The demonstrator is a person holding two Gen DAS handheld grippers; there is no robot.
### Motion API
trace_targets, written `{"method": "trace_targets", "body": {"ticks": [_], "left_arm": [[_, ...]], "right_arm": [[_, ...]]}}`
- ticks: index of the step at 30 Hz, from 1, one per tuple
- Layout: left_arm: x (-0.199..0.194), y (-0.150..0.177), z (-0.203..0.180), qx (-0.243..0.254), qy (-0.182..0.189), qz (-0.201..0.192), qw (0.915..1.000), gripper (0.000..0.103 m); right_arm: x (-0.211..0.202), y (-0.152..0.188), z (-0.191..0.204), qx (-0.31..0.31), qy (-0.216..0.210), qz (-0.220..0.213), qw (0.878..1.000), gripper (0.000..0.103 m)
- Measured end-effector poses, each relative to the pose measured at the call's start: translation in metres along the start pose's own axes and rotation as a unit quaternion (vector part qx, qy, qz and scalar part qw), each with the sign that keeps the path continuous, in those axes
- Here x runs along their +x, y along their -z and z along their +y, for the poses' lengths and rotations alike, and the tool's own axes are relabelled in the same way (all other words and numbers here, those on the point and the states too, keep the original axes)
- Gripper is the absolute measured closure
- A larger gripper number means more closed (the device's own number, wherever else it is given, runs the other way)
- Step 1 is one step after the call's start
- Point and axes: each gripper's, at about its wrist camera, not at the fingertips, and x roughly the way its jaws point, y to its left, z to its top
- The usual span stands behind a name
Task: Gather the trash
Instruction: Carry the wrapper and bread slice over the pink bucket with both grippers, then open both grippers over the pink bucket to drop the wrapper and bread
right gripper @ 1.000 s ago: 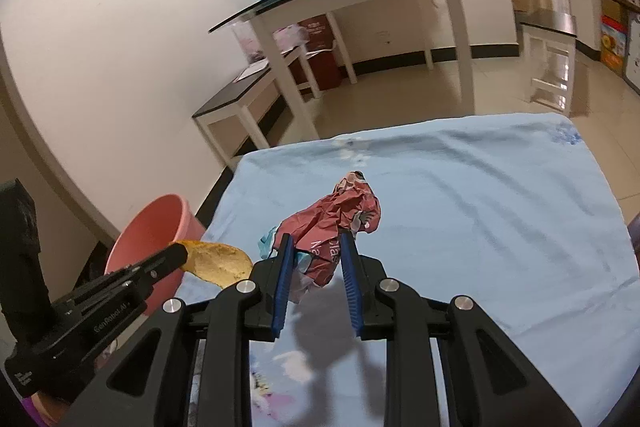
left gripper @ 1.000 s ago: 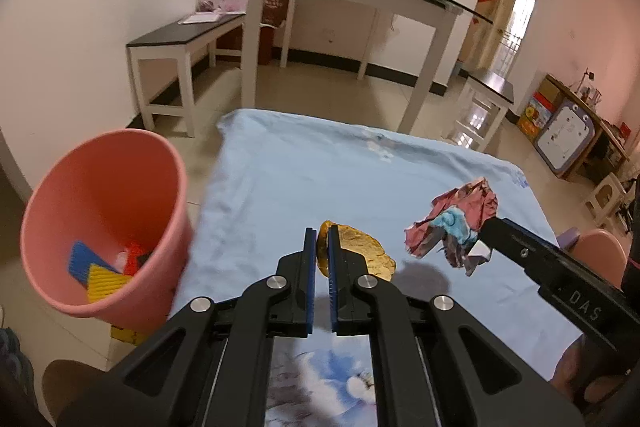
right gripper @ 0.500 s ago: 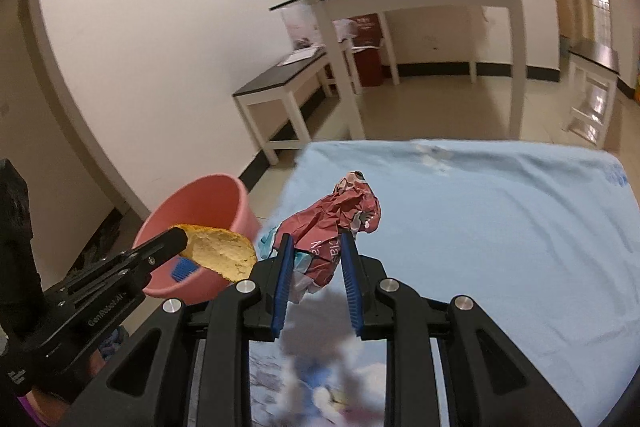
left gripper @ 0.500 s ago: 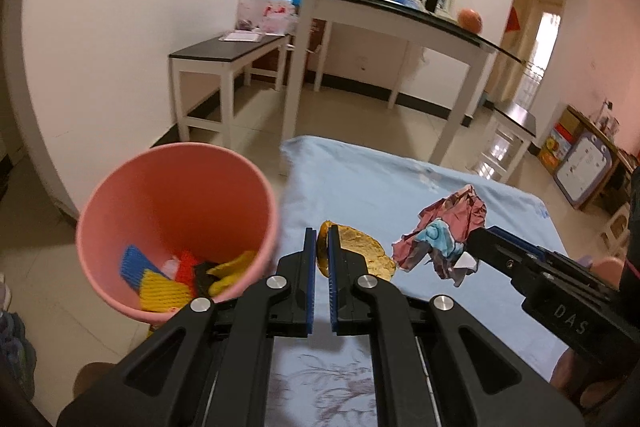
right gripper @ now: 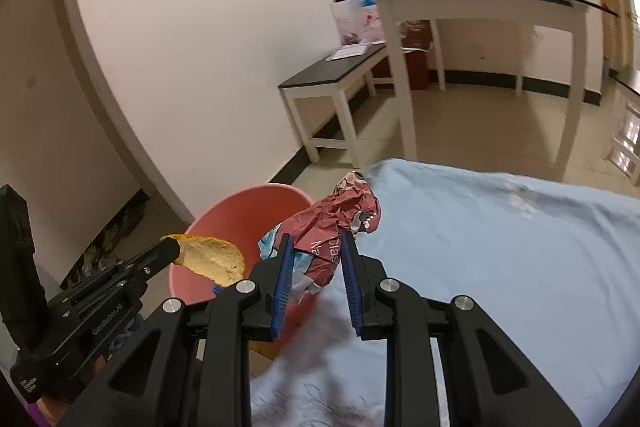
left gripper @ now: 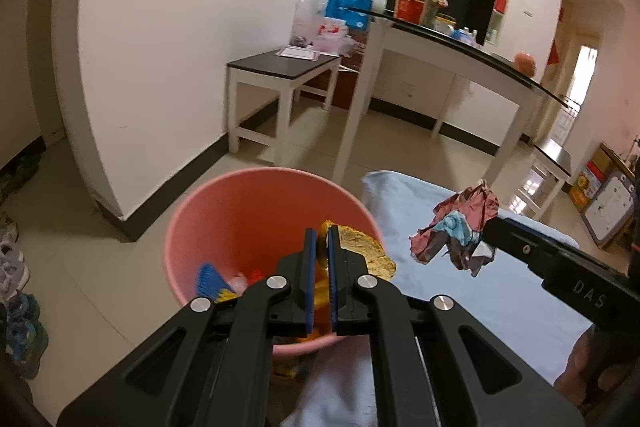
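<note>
My left gripper (left gripper: 321, 241) is shut on a yellow peel-like scrap (left gripper: 362, 251) and holds it over the pink bin (left gripper: 224, 211); the scrap also shows in the right wrist view (right gripper: 212, 259). My right gripper (right gripper: 315, 247) is shut on a crumpled red wrapper (right gripper: 340, 223), held above the edge of the blue-covered table (right gripper: 500, 247), beside the bin (right gripper: 248, 207). The wrapper also shows in the left wrist view (left gripper: 460, 231). Blue, yellow and red trash (left gripper: 212, 281) lies in the bin.
A low black-topped bench (left gripper: 280, 67) and a tall white table with a glass top (left gripper: 452, 47) stand near the wall behind the bin. Shoes (left gripper: 16, 267) lie on the floor at the left. A white wall corner (left gripper: 108, 147) juts out beside the bin.
Both grippers have swung left from over the table toward the bin, each still holding its trash. The left gripper's scrap is now over the bin's mouth.
</note>
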Motion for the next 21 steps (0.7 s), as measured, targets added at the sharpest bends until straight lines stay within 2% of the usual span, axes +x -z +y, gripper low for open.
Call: {"method": "trace_targets", "body": {"ticks": [13, 21], "left_arm": [[0.014, 0.000, 0.052, -0.026, -0.021, 0.014, 0.9994, 0.098], [0.030, 0.008, 0.072, -0.036, -0.024, 0.037, 0.9984, 0.098]], "right_arm": [[0.049, -0.001, 0.063, -0.063, -0.022, 0.027, 0.997, 0.079], [0.075, 0.005, 0.057, -0.054, -0.017, 0.054, 0.997, 0.079]]}}
